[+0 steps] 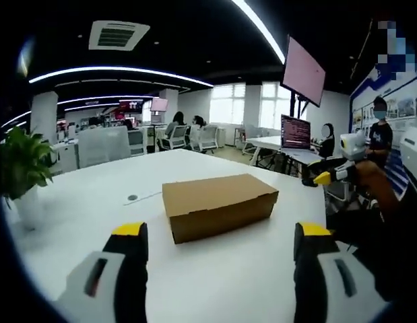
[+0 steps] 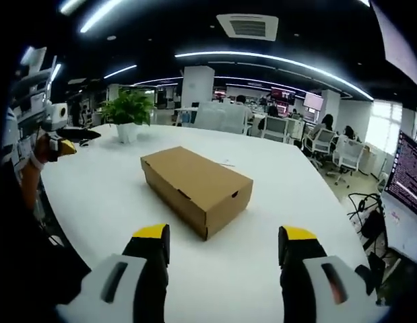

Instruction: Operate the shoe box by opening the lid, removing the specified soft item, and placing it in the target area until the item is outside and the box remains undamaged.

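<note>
- Plain brown cardboard shoe box (image 1: 218, 205), lid shut, sits mid-frame on the white worktop (image 1: 93, 195); centre of the right gripper view too (image 2: 195, 187).
- Left tool (image 1: 221, 252) jaws apart, empty, short of the box.
- Right tool (image 2: 225, 252) likewise apart, empty.
- Risk: one-sided lift of the lid likely slides the light box across the smooth worktop.
- Risk: hard pinch could crease or tear the cardboard.
- Green potted plant (image 1: 23, 161) at left edge, well apart.

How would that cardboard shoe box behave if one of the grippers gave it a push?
The shoe box lies flat and low on the smooth white table, so it would likely slide rather than tip. Being plain cardboard, it is probably light, and its walls may dent under hard pressure.
</note>
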